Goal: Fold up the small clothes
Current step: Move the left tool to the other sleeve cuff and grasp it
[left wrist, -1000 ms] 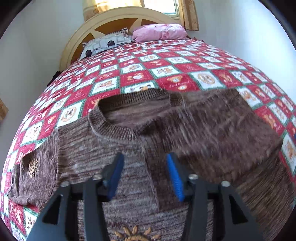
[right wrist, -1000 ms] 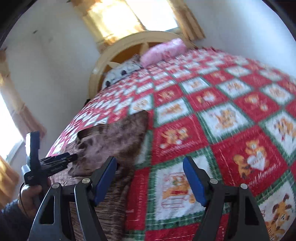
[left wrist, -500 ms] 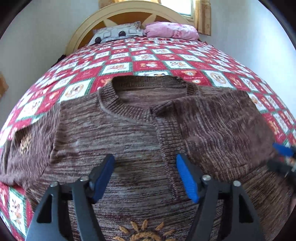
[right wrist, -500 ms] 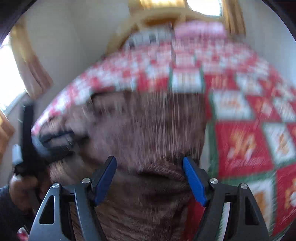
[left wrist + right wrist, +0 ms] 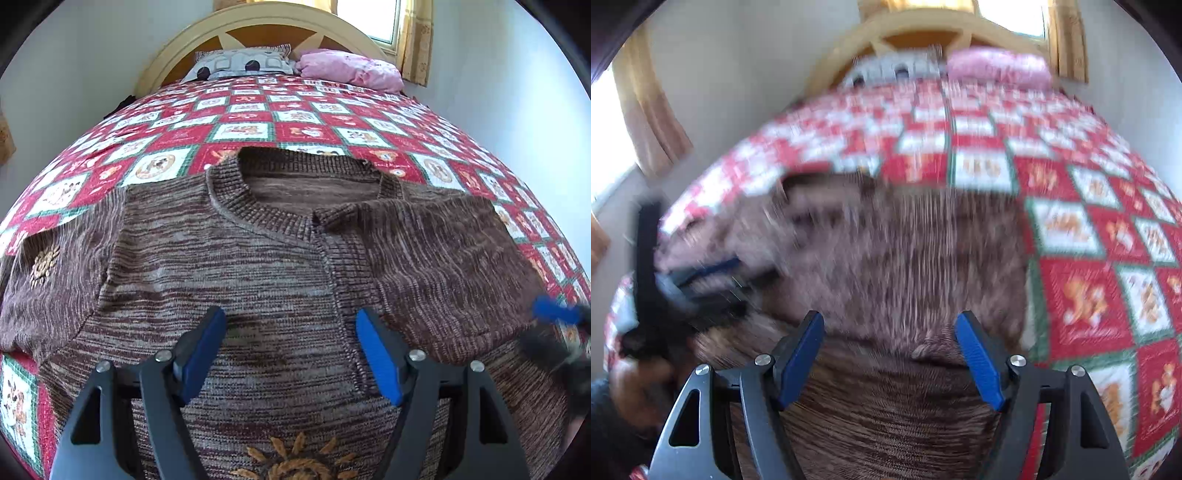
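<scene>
left gripper (image 5: pixel 290 350) jaws just widened, empty, above brown sweater (image 5: pixel 258 258)

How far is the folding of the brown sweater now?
Done: the sweater's one sleeve lies folded across the chest. In hand: nothing; left gripper, jaws just opening, and right gripper are open. Left: other sleeve lies spread on the quilt.

walls (image 5: pixel 92 55): white | headboard (image 5: pixel 258 22): cream, arched | window (image 5: pixel 373 18): bright, tan curtain (image 5: pixel 415 40)
</scene>
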Motion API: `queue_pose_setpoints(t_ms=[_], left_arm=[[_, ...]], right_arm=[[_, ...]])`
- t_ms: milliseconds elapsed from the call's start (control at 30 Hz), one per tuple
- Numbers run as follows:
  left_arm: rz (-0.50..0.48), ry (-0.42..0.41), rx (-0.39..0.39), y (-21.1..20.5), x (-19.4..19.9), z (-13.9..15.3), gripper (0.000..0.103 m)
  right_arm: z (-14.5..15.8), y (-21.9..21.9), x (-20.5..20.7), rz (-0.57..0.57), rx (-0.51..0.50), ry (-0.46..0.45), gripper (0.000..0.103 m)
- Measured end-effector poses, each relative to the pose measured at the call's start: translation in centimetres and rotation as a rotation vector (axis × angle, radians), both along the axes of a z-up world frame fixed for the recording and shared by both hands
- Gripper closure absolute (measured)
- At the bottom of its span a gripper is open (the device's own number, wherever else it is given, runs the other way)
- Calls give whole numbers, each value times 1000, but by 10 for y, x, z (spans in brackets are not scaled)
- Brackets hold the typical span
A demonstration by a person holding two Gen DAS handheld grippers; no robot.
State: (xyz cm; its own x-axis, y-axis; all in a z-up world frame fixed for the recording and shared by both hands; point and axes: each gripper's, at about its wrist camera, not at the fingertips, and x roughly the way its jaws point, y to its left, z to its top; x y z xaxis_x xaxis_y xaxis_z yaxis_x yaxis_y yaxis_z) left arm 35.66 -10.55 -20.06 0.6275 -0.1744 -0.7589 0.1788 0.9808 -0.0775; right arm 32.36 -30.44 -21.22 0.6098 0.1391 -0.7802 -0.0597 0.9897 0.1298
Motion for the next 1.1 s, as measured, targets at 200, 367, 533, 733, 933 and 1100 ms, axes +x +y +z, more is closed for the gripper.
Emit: queue_pose_setpoints(t_ms=[200, 367, 533, 733, 933, 1100], left_arm=[[15, 5, -34, 7, 0, 0, 22], [83, 9, -64, 23, -6, 2, 5], [142, 31, -154, 52, -18, 4, 4], [148, 3, -101, 61, -36, 8, 4], [147, 10, -105, 64, -34, 5, 4], [138, 13, -102, 65, -32, 6, 4]], right_arm=[[-5, 12, -12, 0, -99, -16, 28], [15, 22, -16, -24, -90, -56, 28], [28, 57, 6, -12, -86, -103, 28], [3, 82, 36, -31, -119, -22, 32], [-8, 98, 17, -19, -203, -29, 32], [-11, 106, 3, -3, -246, -45, 32]])
